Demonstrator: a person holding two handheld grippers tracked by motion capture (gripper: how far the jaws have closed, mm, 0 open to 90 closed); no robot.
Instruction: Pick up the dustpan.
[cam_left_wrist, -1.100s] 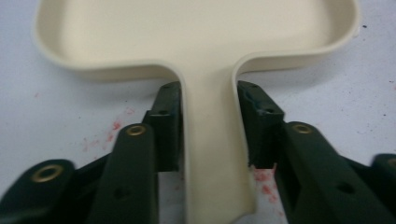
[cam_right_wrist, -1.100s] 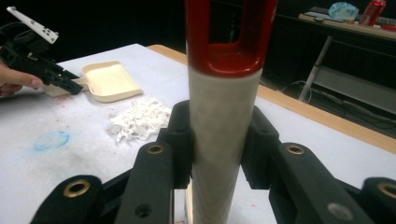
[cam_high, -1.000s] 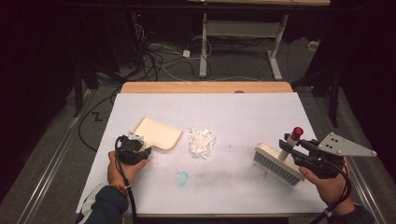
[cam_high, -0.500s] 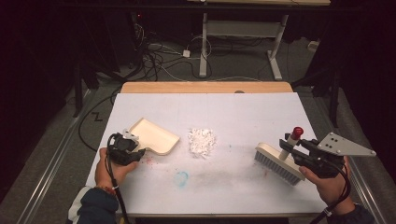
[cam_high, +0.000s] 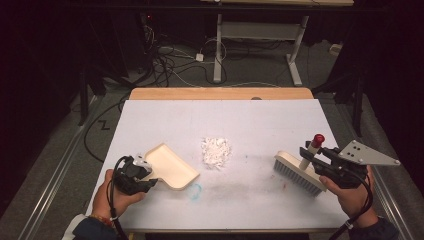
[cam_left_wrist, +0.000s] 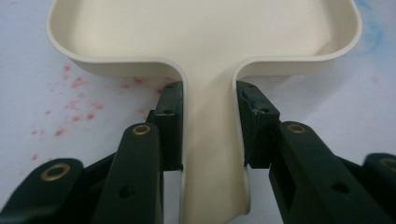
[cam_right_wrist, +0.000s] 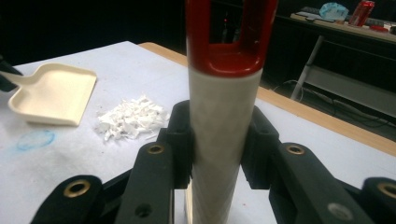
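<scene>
A cream dustpan (cam_high: 172, 167) lies on the white table at front left, its mouth turned right and toward me. My left gripper (cam_high: 142, 176) is shut on the dustpan's handle (cam_left_wrist: 210, 140), a jaw on each side. A small heap of white shreds (cam_high: 216, 150) sits at the table's middle, also seen past my right jaws as the shreds (cam_right_wrist: 130, 116) beside the dustpan (cam_right_wrist: 51, 93). My right gripper (cam_high: 311, 156) is shut on the white, red-tipped handle (cam_right_wrist: 224, 116) of a brush (cam_high: 299, 171), whose bristles rest on the table at front right.
A blue ring mark (cam_high: 194, 190) and faint red specks (cam_left_wrist: 70, 93) stain the table (cam_high: 250, 115) near the dustpan. A wooden strip (cam_high: 220, 93) runs along the far edge. Beyond it are cables and a desk frame (cam_high: 260, 35) on the floor.
My left gripper has drawn the dustpan toward me and to the left while turning its mouth more to the right. The right gripper and brush have stayed put.
</scene>
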